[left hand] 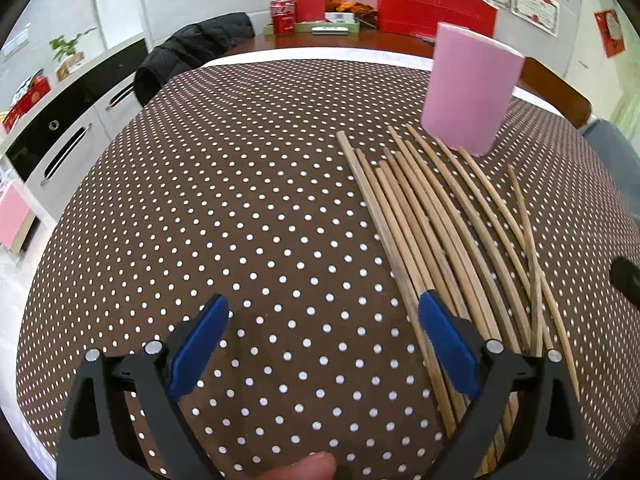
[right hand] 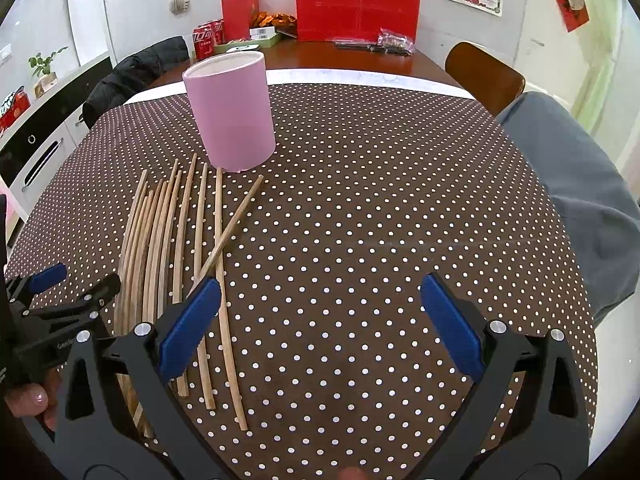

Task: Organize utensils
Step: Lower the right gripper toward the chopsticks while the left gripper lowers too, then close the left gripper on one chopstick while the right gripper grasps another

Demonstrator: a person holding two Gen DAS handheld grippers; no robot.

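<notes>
Several wooden chopsticks (left hand: 436, 232) lie side by side on the brown polka-dot tablecloth (left hand: 240, 220), also seen in the right wrist view (right hand: 172, 232). A pink cylindrical holder (left hand: 470, 88) stands upright just beyond their far ends; in the right wrist view the holder (right hand: 232, 116) shows an open top. My left gripper (left hand: 324, 340) is open and empty, its right finger over the leftmost chopsticks. My right gripper (right hand: 320, 320) is open and empty, its left finger over the rightmost chopsticks. The left gripper also shows in the right wrist view (right hand: 76, 280).
Behind the cloth, a wooden table holds red boxes (right hand: 356, 12), red cans (right hand: 206, 40) and a green tray (right hand: 256, 44). A black jacket (left hand: 192, 52) hangs on a chair at far left. A brown chair (right hand: 484, 76) and grey-trousered leg (right hand: 572, 184) are at right. White cabinets (left hand: 60, 128) stand left.
</notes>
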